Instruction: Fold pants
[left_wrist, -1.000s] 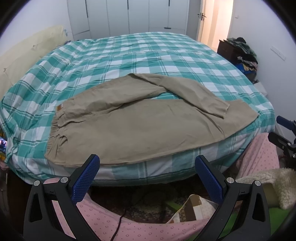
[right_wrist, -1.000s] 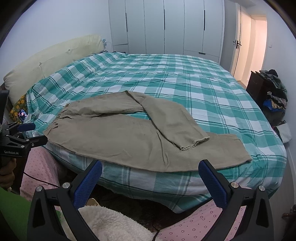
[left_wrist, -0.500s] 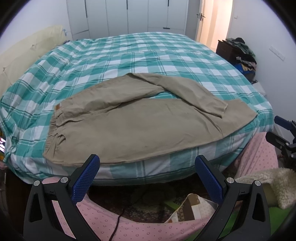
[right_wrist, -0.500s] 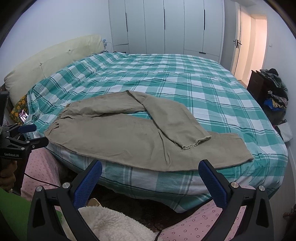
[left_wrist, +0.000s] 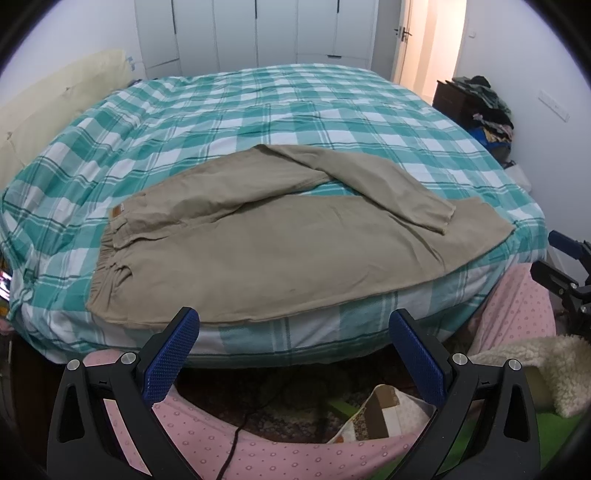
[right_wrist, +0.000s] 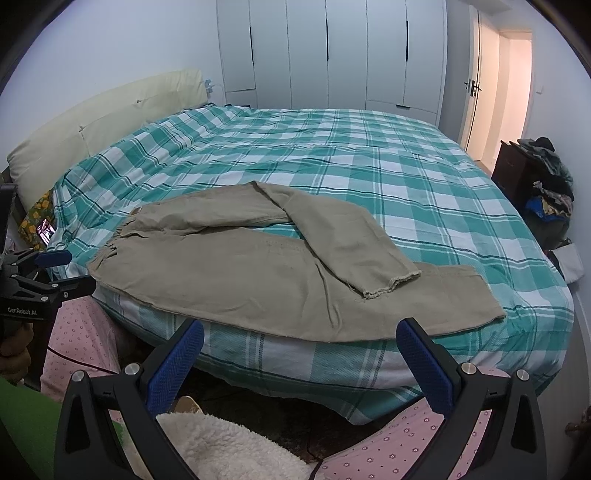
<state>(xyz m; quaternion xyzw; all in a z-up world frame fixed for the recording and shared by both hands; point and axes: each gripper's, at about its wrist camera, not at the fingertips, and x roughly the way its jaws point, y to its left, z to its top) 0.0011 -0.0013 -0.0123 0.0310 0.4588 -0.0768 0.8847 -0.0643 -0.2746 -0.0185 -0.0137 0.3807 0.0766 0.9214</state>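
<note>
Khaki pants overhang the bed's near edge; both tools gape wide, empty. A one-layer pinch could drag them off.

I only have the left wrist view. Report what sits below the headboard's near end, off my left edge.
Observer: Yellow floral fabric is tucked between the headboard and the mattress corner.
Operator: Now check my left tool from outside.
Observer: The left tool hangs open off the bed's corner, clear of the pants.
Operator: Confirm what's holding it.
Observer: A bare hand grips its handle, low at the frame edge.
</note>
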